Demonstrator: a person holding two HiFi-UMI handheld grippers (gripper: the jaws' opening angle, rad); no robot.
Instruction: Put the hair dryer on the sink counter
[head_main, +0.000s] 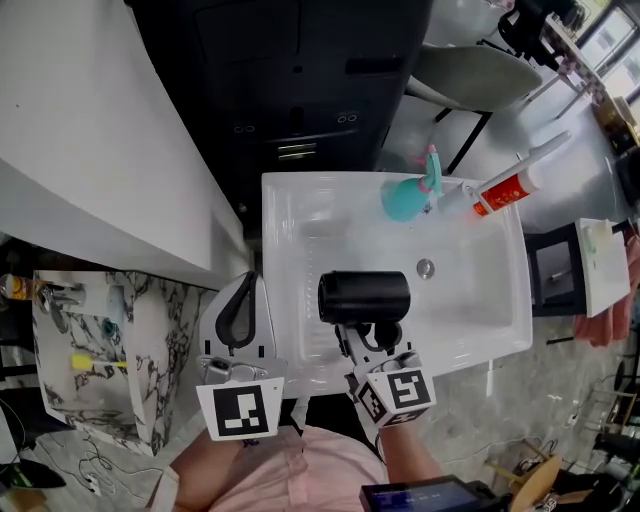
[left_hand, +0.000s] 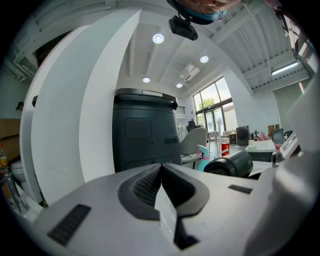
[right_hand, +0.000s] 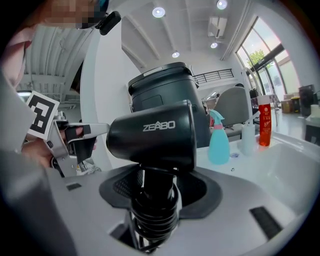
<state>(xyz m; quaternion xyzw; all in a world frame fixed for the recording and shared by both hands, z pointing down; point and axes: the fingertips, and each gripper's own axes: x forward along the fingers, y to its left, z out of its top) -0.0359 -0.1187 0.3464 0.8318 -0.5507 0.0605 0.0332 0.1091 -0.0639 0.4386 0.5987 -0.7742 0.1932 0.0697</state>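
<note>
Right tool (head_main: 372, 340) clamps the cord-wrapped handle (right_hand: 156, 187), the best hold I judge on my stiff, top-heavy black plastic hair dryer (head_main: 364, 297), over the 6 o'clock edge of the white sink basin (head_main: 290, 230); left tool (head_main: 245, 290) closed, empty.

Black hair dryer (head_main: 364, 297), white sink (head_main: 290, 230)

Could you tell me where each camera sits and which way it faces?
Head view: on the person's head, facing steeply down at the sink; left gripper, right gripper and a pink shirt show.
Left gripper view: on that gripper, facing along its shut, empty jaws toward a dark cabinet.
Right gripper view: on that gripper, facing along jaws clamped on the handle of the hair dryer; the left gripper shows.
Shared: all three show the hair dryer and teal spray bottle.
</note>
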